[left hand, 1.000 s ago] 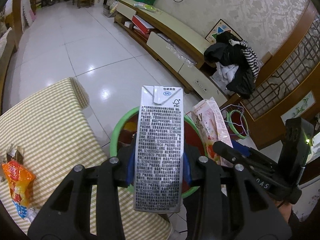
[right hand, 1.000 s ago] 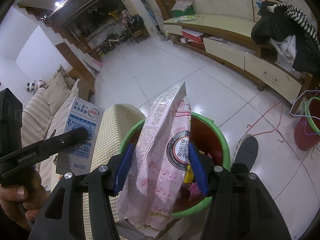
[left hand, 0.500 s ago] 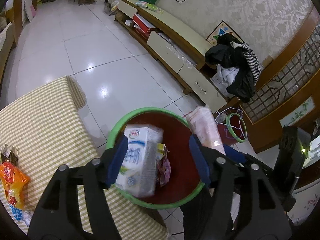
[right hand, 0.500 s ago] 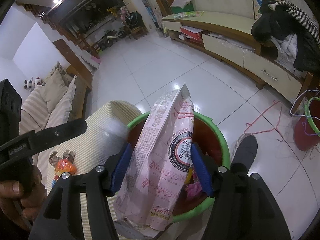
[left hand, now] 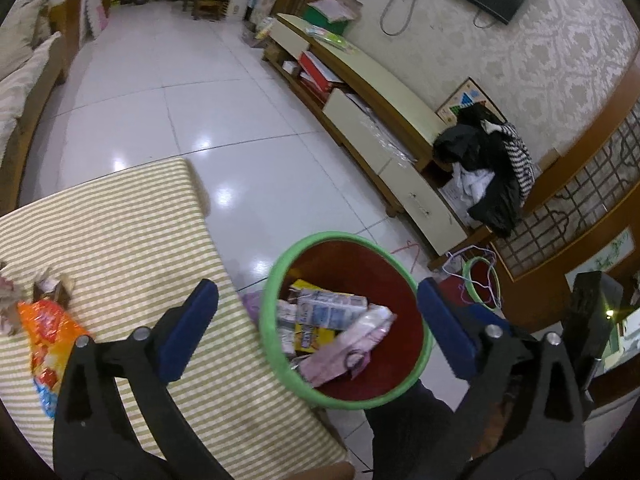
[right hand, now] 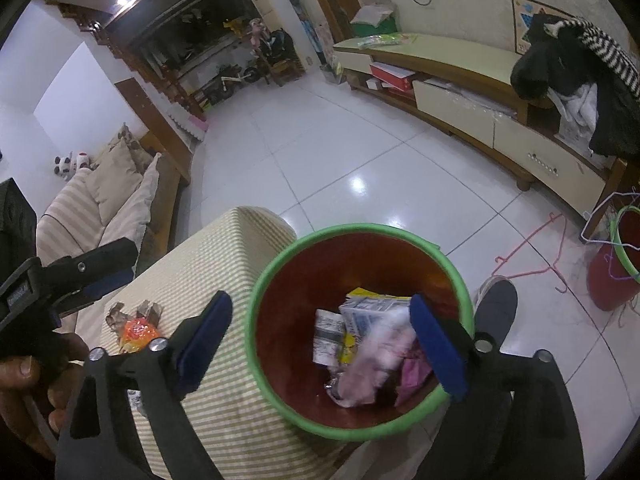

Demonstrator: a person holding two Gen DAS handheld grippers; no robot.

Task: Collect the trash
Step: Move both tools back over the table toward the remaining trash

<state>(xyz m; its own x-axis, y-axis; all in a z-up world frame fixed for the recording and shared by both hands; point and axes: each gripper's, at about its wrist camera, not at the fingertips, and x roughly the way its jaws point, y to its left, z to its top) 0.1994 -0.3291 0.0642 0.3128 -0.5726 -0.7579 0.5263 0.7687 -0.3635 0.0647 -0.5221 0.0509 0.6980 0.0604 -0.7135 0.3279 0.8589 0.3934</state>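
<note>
Left wrist: left hand-held gripper [left hand: 318, 330] spread, bin rim [left hand: 276, 276] beside table edge [left hand: 224, 268]

the left gripper [left hand: 316, 328] is spread wide and holds nothing, its blue-padded fingers [left hand: 188, 332] standing either side of the green-rimmed bin [left hand: 276, 280], one pad over the counter side of the rim and the other past the far side. the right gripper [right hand: 320, 344] is likewise splayed and empty above the same bin, one pad outside the rim toward the counter, the other over the bin's opposite edge. in the right wrist view the person's left hand [right hand: 24, 376] grips the left gripper's handle, well to the counter side of the bin
</note>
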